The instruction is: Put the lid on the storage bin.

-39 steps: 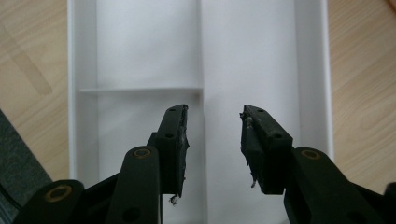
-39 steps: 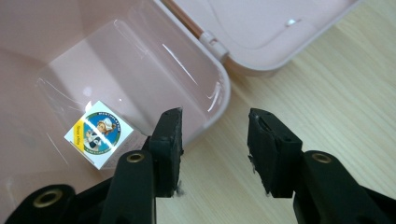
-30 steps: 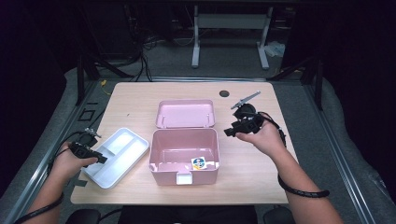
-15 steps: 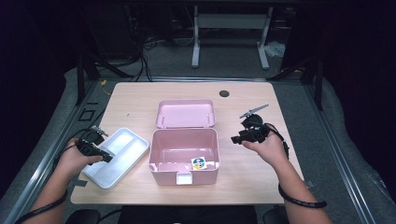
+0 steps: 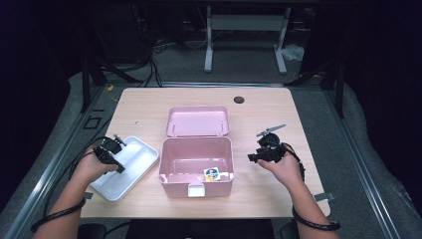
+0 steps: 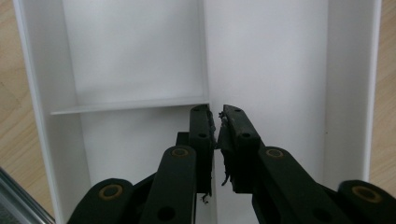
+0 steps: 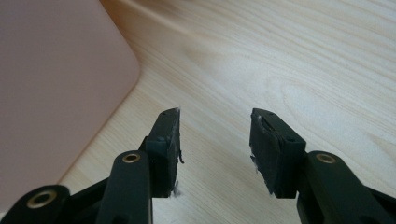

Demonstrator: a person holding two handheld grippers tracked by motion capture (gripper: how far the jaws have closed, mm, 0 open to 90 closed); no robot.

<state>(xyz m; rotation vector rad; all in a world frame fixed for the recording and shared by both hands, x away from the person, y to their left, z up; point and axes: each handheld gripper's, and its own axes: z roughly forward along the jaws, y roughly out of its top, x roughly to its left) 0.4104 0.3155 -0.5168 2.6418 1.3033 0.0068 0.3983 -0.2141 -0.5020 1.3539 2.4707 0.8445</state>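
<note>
A white divided tray (image 5: 137, 167) lies at the table's front left. My left gripper (image 5: 110, 152) reaches over its left rim. In the left gripper view the jaws (image 6: 217, 116) have just been closing and stand almost together, pinching the tray's (image 6: 135, 51) thin centre divider wall. An open pink box (image 5: 196, 159) with a sticker on its front wall sits mid-table, its lid (image 5: 197, 121) flat behind it. My right gripper (image 5: 260, 153) hovers low to the right of the box. Its jaws (image 7: 215, 119) are open and empty over bare wood, with the pink box wall (image 7: 51, 70) at their left.
The light wooden table (image 5: 149, 107) has a small dark hole (image 5: 239, 99) near its far edge. Cables trail from both grippers off the front edge. Dark floor, cables and a stand's legs lie beyond the table.
My left gripper moved right onto the tray and its jaws closed. My right hand sank toward the table beside the pink box, jaws still apart.
</note>
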